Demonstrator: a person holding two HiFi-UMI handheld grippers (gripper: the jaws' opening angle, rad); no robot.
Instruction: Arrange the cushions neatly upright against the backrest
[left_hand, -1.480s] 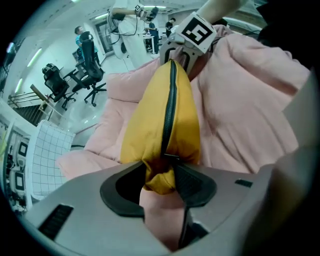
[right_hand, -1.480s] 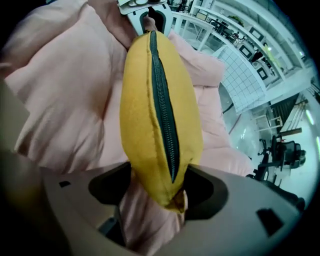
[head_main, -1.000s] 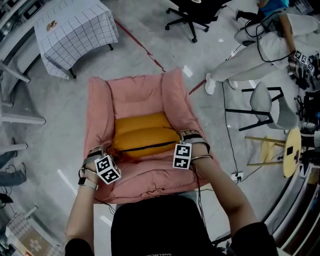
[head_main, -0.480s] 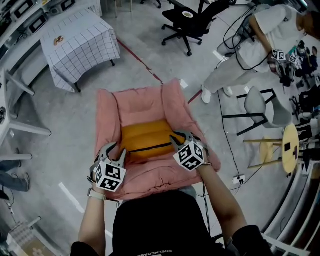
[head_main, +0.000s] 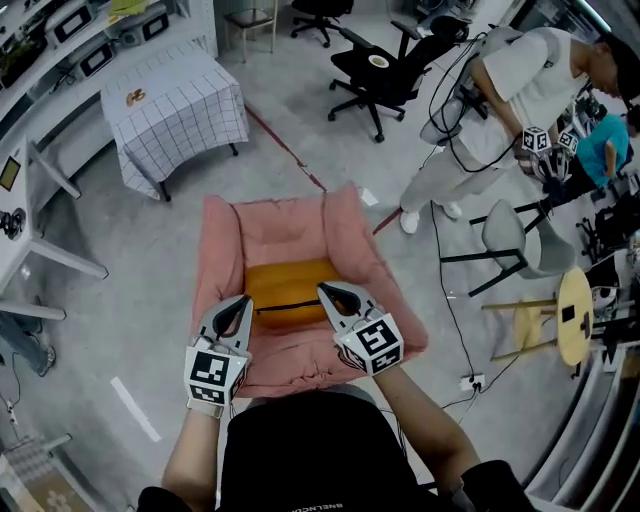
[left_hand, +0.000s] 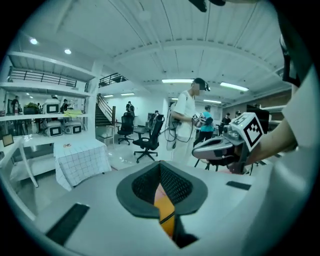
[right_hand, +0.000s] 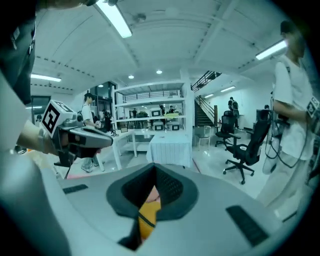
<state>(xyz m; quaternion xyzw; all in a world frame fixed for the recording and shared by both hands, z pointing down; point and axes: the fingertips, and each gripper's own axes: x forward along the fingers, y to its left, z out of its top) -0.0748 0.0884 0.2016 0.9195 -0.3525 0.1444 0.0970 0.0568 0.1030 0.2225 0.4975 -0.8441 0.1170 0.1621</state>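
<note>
Only the head view shows the whole orange cushion (head_main: 288, 287), lying on the seat of the pink armchair (head_main: 270, 222). Each gripper view catches just a sliver of it past its own tips. The left gripper (head_main: 241, 302) and right gripper (head_main: 327, 291) hang above it without touching, fingers just closed together on nothing. Around the armchair are a grey floor (head_main: 120, 300), a check-clothed worktop (head_main: 175, 105) and an office chair (head_main: 385, 65).

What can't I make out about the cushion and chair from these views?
- Head view: the orange cushion's front corners, behind the left claw and right claw.
- Head view: the pink armchair's front, behind the person's torso.
- Both gripper views: only a sliver of cushion shows past each shut claw.
</note>
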